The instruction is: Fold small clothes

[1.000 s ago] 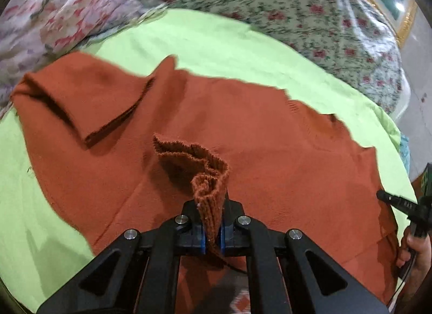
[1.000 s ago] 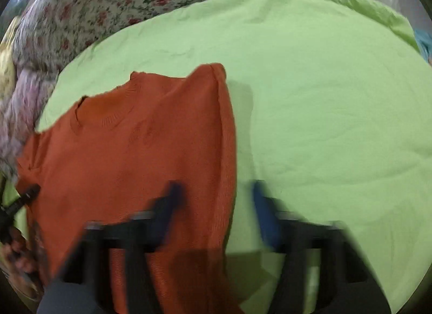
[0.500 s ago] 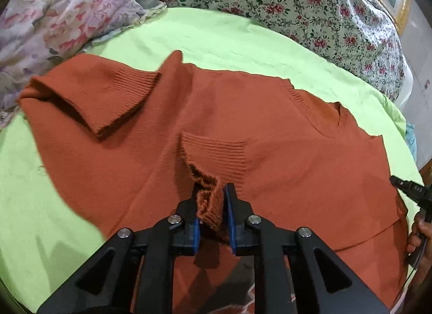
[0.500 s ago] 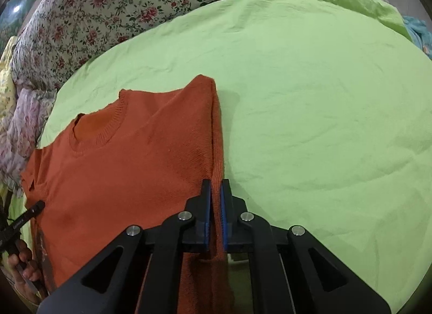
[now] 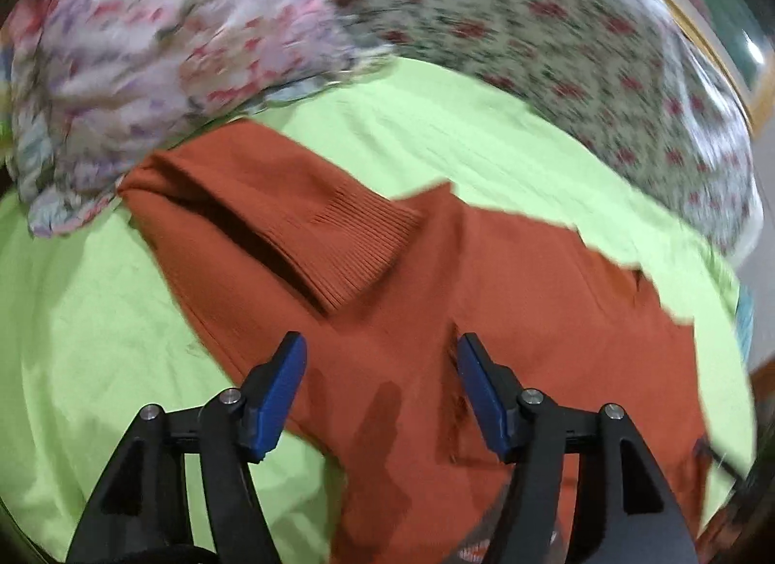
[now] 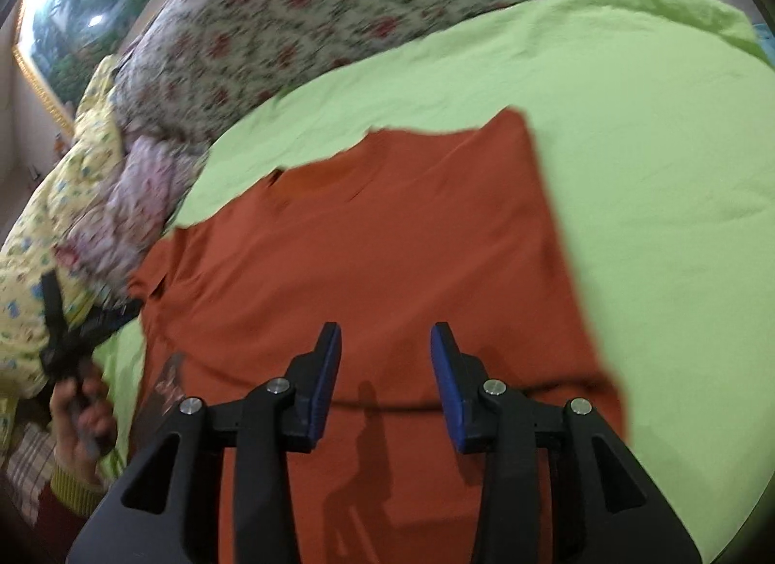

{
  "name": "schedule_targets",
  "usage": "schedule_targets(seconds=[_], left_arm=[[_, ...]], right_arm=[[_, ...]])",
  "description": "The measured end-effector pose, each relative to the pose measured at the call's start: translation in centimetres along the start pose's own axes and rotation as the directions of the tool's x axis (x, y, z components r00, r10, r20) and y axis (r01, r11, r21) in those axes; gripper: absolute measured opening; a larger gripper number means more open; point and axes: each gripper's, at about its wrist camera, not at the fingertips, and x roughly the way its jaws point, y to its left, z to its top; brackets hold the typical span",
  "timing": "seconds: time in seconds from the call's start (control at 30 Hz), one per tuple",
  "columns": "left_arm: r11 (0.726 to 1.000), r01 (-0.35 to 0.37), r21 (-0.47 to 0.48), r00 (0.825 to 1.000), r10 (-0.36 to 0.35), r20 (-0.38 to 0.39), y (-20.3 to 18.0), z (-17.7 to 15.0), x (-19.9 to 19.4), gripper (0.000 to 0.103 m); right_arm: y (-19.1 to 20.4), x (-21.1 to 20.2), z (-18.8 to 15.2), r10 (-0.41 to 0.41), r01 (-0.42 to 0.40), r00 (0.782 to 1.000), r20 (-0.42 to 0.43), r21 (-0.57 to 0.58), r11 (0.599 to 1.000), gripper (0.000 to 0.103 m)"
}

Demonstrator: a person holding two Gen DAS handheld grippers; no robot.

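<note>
Black tongs (image 5: 380,355), blue pads (image 5: 281,384), silver screws.

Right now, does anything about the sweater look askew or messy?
Yes. On the sweater, one sleeve lies folded across the body at a slant, its ribbed cuff loose and gaping. The sweater's opposite edge looks straight.

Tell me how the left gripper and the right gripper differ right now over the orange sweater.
The left gripper has its jaws spread wider than the right gripper. The left gripper hangs over the orange sweater near its folded-in sleeve; the right hangs over the smooth body panel. Both have just been opening, and both sets of jaws are empty, with the sweater lying flat on the green sheet.
</note>
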Motion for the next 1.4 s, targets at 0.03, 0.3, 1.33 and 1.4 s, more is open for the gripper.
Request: schedule_targets(seconds=[0.03,0.3,1.33,1.4], left_arm=[[1.0,-0.005,-0.026,1.0,0.005,-0.009,0.7,0.7,0.5,0.065],[0.978,-0.041,-0.204,0.996,0.024,-0.083,5.4,5.0,6.3,0.058],[0.879,0.445,0.171,0.888,-0.41,-0.208,-26.9,-10.9,5.7,0.004],[0.878,0.45,0.162,0.879,-0.403,-0.255,-26.4,-11.8,6.9,0.005]], right_arm=[[0.5,0.2,-0.4,0.009,-0.009,1.0,-0.009,-0.006,1.0,0.04],[2.5,1.0,-2.1,0.04,-0.043,0.997,-0.06,-0.035,0.998,0.04],[-2.9,-6.6,-3.4,-0.064,0.058,0.995,0.077,0.079,0.995,0.04],[-3.3,-6.7,-3.5,-0.074,0.067,0.994,0.076,0.088,0.994,0.04]])
